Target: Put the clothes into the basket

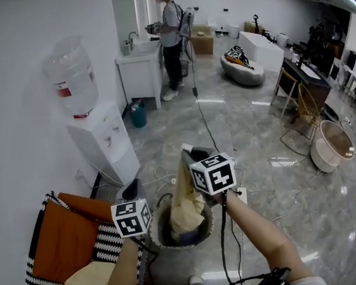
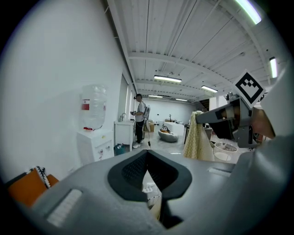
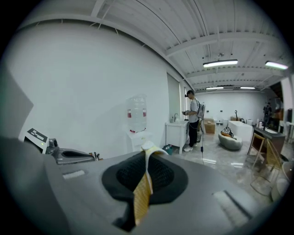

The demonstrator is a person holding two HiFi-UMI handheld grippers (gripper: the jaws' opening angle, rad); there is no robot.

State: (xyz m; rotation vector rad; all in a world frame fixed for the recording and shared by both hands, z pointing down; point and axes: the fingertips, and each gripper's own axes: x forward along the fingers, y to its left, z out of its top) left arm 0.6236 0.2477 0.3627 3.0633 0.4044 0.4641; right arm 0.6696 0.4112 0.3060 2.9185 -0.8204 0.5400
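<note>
In the head view a pale yellow cloth (image 1: pixel 186 203) hangs from my right gripper (image 1: pixel 196 153), and its lower end drops into a dark round woven basket (image 1: pixel 208 223) on the floor. In the right gripper view the jaws (image 3: pixel 147 154) are shut on a fold of that cloth (image 3: pixel 142 195). My left gripper (image 1: pixel 132 189) is held just left of the basket, and its jaws (image 2: pixel 147 159) are closed with nothing between the tips. The left gripper view shows the hanging cloth (image 2: pixel 196 140) under the right gripper (image 2: pixel 202 118). Another garment lies darkly inside the basket.
A chair with an orange cushion (image 1: pixel 64 238), a black-and-white striped blanket and a cream pillow (image 1: pixel 91 281) stands at the left. Behind it is a white water dispenser (image 1: pixel 104 140). Cables cross the grey floor. A person (image 1: pixel 169 34) stands at a sink far off. Wicker chairs (image 1: pixel 331 143) are to the right.
</note>
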